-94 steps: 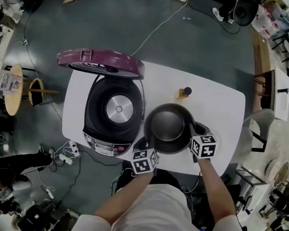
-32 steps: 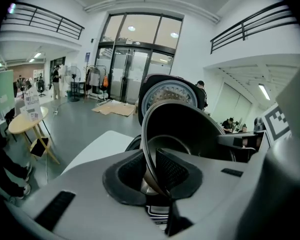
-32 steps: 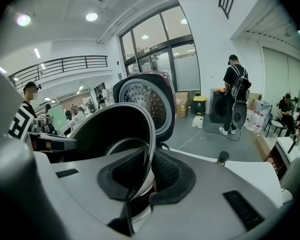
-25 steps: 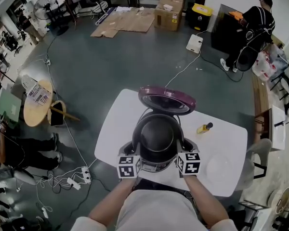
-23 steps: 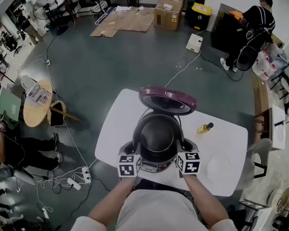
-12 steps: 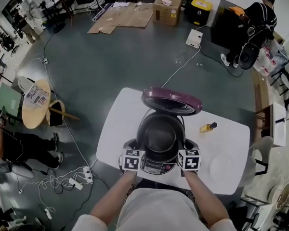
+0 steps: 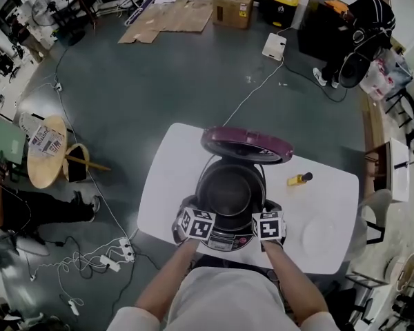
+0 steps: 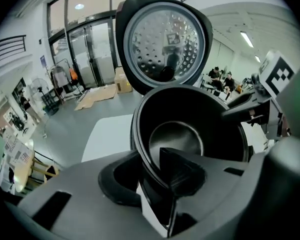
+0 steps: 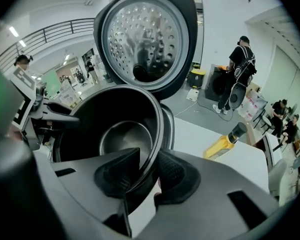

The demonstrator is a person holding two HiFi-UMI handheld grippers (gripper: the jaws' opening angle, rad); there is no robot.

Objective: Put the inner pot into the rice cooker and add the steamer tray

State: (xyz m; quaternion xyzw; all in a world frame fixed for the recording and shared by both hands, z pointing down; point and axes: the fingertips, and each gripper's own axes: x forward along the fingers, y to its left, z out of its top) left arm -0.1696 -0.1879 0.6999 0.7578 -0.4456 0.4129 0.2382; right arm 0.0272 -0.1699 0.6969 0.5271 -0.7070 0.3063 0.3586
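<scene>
And it's in! The inner pot [image 7: 231, 192], which a few seconds ago hung over the table [image 7: 164, 185] to the right of the rice cooker [image 7: 224, 241], now sits down inside the cooker's well, under the raised purple lid [image 7: 247, 143]. Both grippers have come down with it. The left gripper [image 8: 152, 176] straddles the pot's rim at the cooker's near left. Its jaws have just been opening, and the pads look eased off the metal. The right gripper [image 9: 147, 176] does the same at the cooker's near right: rim between the pads, grip letting go. So the first half looks done. Next comes the steamer tray, probably the pale round piece [image 7: 319, 232] on the table right of the cooker.
</scene>
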